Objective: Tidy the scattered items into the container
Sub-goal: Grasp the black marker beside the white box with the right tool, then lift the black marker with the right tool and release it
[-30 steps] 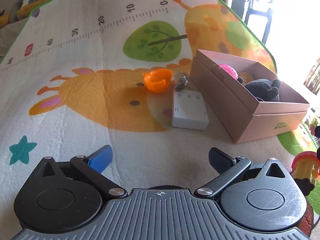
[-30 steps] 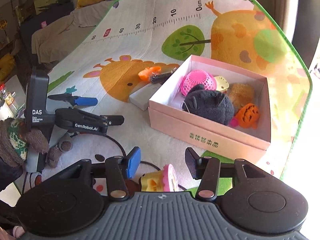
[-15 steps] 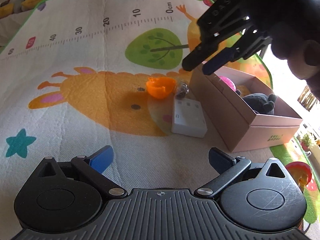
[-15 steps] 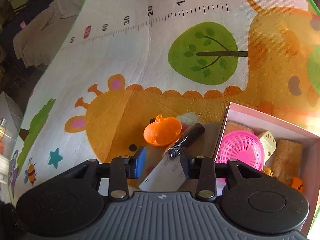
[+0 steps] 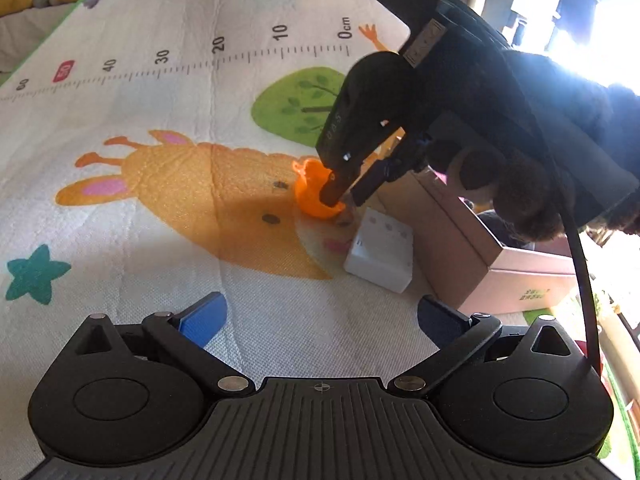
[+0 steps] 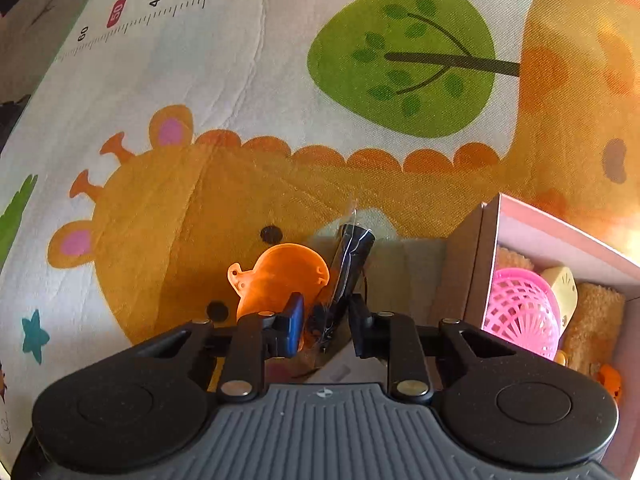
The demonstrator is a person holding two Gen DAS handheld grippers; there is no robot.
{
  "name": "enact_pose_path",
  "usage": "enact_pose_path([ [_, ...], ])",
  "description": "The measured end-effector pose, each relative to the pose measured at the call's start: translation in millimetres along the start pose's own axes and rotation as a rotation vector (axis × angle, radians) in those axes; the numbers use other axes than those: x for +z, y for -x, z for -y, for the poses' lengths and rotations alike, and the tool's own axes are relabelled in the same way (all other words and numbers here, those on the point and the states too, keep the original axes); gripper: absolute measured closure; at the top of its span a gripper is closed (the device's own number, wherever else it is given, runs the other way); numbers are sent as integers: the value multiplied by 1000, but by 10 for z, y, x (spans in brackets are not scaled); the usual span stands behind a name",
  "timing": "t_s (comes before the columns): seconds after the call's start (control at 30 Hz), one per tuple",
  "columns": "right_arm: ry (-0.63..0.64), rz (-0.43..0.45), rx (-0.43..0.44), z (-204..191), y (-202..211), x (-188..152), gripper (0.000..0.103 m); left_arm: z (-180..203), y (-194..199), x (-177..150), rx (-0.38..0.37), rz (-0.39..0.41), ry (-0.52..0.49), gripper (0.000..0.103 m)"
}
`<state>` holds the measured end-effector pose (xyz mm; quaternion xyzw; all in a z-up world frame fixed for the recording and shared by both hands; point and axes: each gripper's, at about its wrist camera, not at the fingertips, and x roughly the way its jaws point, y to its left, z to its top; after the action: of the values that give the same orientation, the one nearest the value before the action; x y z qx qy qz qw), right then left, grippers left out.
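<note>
Right tool (image 6: 324,328): I had it lowered over the play mat (image 6: 248,92), jaws narrowed around a dark wrapped item (image 6: 352,256); whether they pinched it I could not tell
Left tool (image 5: 320,320): I held it wide, gripping nothing, above the mat
Orange cup (image 6: 276,280): lay on the mat at 10 o'clock of the right tool, just beside the dark item
White block (image 5: 380,256): sat touching the box side
Pink box (image 6: 560,240): at 3 o'clock, held a pink mesh ball (image 6: 520,312) and plush toys
</note>
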<state>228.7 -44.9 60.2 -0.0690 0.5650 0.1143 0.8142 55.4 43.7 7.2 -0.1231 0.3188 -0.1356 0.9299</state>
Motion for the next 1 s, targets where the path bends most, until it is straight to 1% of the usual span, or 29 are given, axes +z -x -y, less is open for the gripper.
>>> enact_pose_path([
  [0.07, 8, -17, 53, -2, 114, -188, 83, -40, 140, -30, -32, -8, -8, 0],
  [0.13, 28, -33, 107, -21, 235, -437, 87, -82, 349, -79, -66, 0, -29, 0],
  [0.2, 60, -42, 161, -47, 349, -703, 89, -135, 563, -131, -102, 4, -44, 0],
  [0.27, 82, -63, 198, -71, 470, -1039, 89, -165, 713, -164, -114, -2, -48, 0],
  [0.33, 96, -68, 233, -65, 601, -1365, 89, -156, 791, -188, -110, -8, -57, 0],
  [0.43, 118, -55, 231, -3, 763, -1730, 89, -51, 774, -208, -99, -36, -69, 0],
  [0.47, 128, -31, 213, 40, 830, -1867, 89, 0, 754, -210, -104, -43, -75, 0],
  [0.53, 172, 52, 130, 90, 983, -2096, 77, 132, 718, -216, -119, -57, -99, 0],
  [0.6, 239, 169, 19, 150, 1120, -2367, 55, 290, 681, -239, -129, -70, -130, 0],
  [0.63, 251, 212, -33, 188, 1175, -2485, 46, 371, 661, -260, -133, -79, -146, 0],
  [0.67, 261, 253, -69, 211, 1227, -2600, 30, 436, 645, -278, -136, -87, -159, 0],
  [0.7, 278, 297, -82, 244, 1290, -2739, 26, 515, 624, -310, -140, -98, -175, 0],
  [0.73, 290, 328, -83, 267, 1341, -2858, 25, 587, 609, -351, -142, -110, -189, 0],
  [0.77, 294, 350, -80, 283, 1377, -2947, 22, 649, 590, -389, -143, -123, -201, 0],
  [0.8, 294, 387, -75, 330, 1430, -3064, 16, 710, 570, -427, -144, -137, -213, 0],
  [0.83, 292, 411, -76, 355, 1457, -3139, 14, 783, 549, -471, -146, -153, -230, 0],
  [0.9, 278, 467, -93, 419, 1498, -3290, 4, 911, 535, -543, -151, -173, -268, 0],
  [0.93, 258, 491, -102, 472, 1518, -3353, 3, 974, 536, -578, -150, -177, -290, 0],
  [1.0, 202, 499, -106, 580, 1501, -3393, 2, 1095, 534, -632, -130, -178, -336, 0],
])
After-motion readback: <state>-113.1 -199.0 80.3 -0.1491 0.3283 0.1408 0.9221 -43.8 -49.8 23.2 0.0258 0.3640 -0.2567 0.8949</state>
